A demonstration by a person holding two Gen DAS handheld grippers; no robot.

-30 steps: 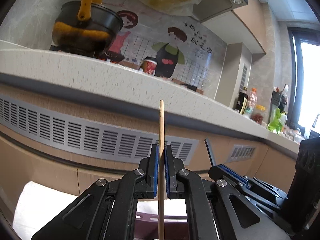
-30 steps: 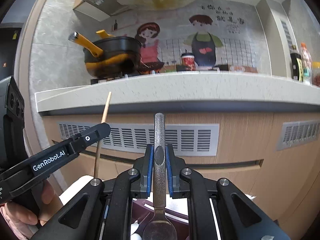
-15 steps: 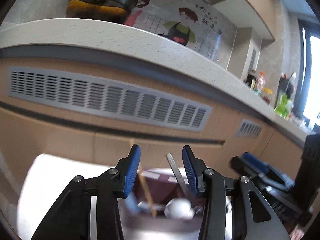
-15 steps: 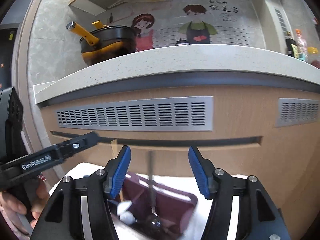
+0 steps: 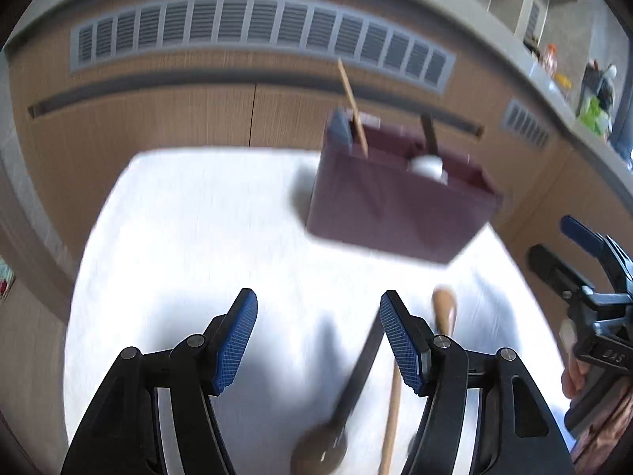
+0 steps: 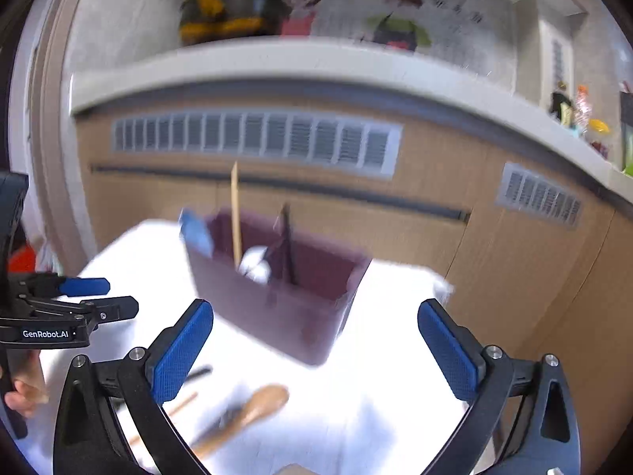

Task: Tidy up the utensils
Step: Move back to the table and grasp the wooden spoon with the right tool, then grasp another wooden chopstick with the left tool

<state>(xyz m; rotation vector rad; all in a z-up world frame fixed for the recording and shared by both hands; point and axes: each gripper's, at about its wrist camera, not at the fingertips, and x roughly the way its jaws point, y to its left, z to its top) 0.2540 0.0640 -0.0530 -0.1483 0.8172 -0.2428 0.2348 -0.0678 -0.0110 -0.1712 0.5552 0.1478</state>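
Right wrist: one holder (image 6: pixel 277 308), one chopstick (image 6: pixel 235 213) inside.

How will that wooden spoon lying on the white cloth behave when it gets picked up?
The wooden spoon looks like solid wood, so probably stiff and fairly light. Its handle is slim and lies flat on the white cloth, so the fingers may need to pinch low and could snag fabric. Held at the handle end, the broad bowl would likely make it droop or swing.

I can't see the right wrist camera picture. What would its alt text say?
The right gripper, jaws opening and empty, hangs over a white table before a maroon utensil box holding a chopstick; a wooden spoon lies below, the left gripper alongside.
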